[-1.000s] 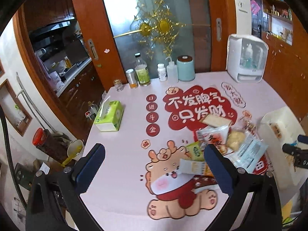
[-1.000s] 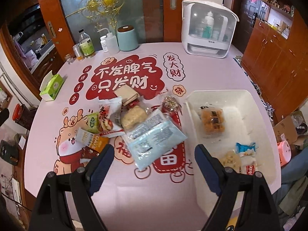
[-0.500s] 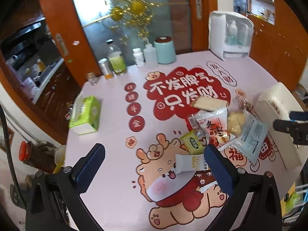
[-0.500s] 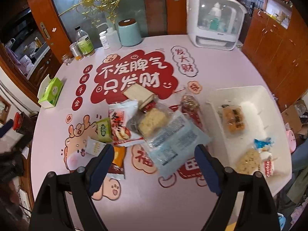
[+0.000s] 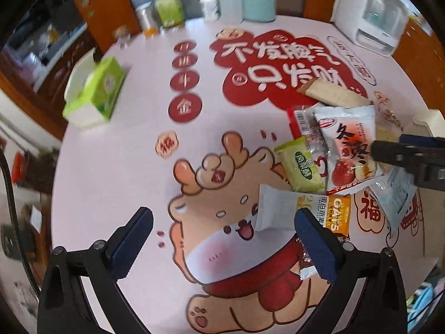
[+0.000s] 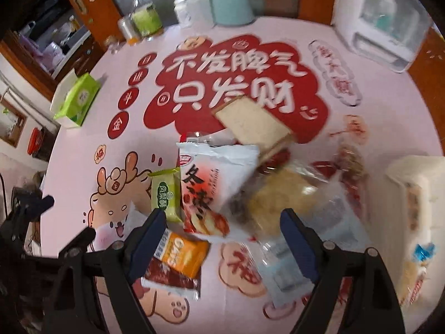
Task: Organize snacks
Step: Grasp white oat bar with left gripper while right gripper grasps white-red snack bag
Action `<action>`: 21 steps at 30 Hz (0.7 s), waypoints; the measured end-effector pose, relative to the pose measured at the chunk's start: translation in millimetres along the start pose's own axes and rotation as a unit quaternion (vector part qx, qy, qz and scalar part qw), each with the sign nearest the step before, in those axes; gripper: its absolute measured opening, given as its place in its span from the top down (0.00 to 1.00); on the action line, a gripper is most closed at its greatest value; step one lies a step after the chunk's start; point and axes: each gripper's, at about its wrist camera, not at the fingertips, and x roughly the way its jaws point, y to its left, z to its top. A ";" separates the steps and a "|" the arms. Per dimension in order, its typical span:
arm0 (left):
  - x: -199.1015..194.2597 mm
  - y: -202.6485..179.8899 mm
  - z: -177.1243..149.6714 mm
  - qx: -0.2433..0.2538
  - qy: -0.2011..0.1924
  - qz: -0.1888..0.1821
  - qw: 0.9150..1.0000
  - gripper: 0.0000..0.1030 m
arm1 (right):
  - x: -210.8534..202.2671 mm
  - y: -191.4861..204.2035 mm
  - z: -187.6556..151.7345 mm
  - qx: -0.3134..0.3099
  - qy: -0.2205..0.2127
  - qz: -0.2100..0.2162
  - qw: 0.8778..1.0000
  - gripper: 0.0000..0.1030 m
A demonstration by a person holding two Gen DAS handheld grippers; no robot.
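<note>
A pile of snack packs lies on the pink printed tablecloth. It holds a white and red jujube bag [image 5: 349, 150] [image 6: 211, 183], a green pack [image 5: 301, 164] [image 6: 165, 192], an orange and white oats bar [image 5: 300, 213] [image 6: 180, 253], a wrapped bread slice [image 6: 251, 125], a clear pack of pale cakes [image 6: 281, 197] and a pale blue flat pack [image 6: 300, 253]. My left gripper [image 5: 222, 239] is open and empty, low over the cloth beside the oats bar. My right gripper [image 6: 222, 239] is open and empty above the pile. A white bin [image 6: 417, 192] with several snacks stands at the right.
A green tissue box [image 5: 96, 94] sits at the left. Bottles, a can and a teal canister [image 5: 257, 0] line the far edge. A white dispenser box [image 5: 370, 14] stands at the far right. The right gripper shows in the left wrist view [image 5: 411, 158].
Both grippers have come down and forward toward the snack pile. The right one has swung left, from over the bin's edge to over the packs. Both stay open.
</note>
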 end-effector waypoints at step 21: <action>45.8 -37.6 4.4 -0.099 0.094 -0.063 0.989 0.01 | 7.4 -16.1 -6.8 -0.067 -0.008 0.044 0.997 0.66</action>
